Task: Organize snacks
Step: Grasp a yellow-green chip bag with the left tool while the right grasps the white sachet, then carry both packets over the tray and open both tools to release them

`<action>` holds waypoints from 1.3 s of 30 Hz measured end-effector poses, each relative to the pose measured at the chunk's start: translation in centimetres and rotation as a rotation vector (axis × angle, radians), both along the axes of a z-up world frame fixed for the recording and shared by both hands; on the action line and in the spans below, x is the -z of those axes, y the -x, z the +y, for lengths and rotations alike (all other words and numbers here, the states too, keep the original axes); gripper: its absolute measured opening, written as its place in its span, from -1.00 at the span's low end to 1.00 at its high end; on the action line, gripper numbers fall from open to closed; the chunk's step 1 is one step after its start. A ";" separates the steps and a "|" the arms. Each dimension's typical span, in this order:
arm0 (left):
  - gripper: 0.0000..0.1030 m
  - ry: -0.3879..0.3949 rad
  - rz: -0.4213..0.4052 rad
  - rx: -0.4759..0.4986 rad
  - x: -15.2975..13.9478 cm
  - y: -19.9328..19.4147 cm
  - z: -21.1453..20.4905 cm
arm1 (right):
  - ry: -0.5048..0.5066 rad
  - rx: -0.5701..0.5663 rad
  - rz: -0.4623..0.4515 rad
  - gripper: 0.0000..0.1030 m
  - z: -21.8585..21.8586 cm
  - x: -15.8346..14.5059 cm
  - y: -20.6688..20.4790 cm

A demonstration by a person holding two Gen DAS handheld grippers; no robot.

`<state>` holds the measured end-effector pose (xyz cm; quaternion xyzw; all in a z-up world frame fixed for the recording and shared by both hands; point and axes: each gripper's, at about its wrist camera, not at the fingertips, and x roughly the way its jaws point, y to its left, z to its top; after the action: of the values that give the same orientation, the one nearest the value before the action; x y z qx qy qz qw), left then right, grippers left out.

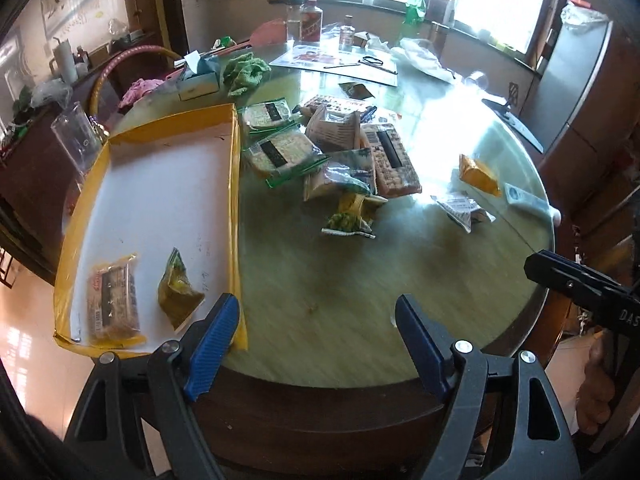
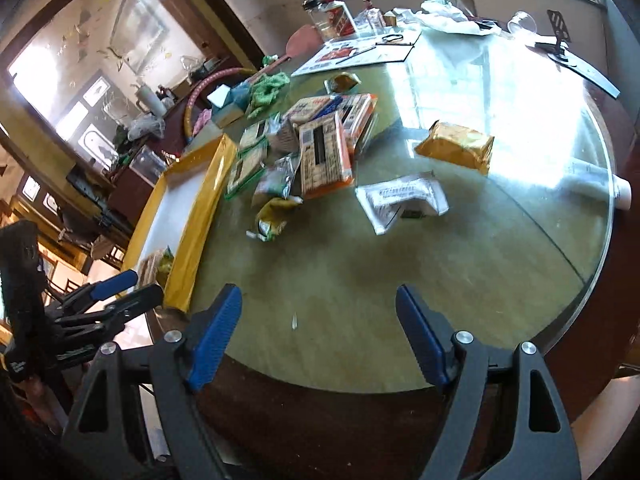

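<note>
A yellow-rimmed white tray lies at the table's left edge and holds a brown cracker pack and a green-yellow packet. A pile of snack packs lies mid-table; the right wrist view shows it too. An orange packet, a white packet and a yellow-green packet lie apart. My left gripper is open and empty over the near table edge beside the tray. My right gripper is open and empty over the near edge.
The round glass-topped table carries bottles, a green cloth, a tissue box, papers and a white tube at the far and right sides. A hoop and cluttered sideboard stand left.
</note>
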<state>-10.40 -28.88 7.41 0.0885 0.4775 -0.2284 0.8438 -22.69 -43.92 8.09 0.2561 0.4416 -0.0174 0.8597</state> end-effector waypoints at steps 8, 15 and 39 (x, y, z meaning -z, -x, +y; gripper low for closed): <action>0.53 0.001 0.036 0.054 2.3 -3.6 -3.5 | -0.091 0.070 0.055 0.55 -2.9 2.2 -1.9; 0.37 -0.067 0.086 0.072 6.1 -9.0 -8.1 | -0.205 0.214 0.138 0.55 -6.3 6.4 -6.1; -0.36 0.074 0.144 0.012 7.5 -7.7 -4.5 | -0.033 0.206 0.184 -0.79 -3.8 7.4 -8.6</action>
<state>-2.71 -33.38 -0.13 0.0436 0.5278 -0.2566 0.8085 -14.10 -47.73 0.68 0.3117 0.4903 -0.1218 0.8048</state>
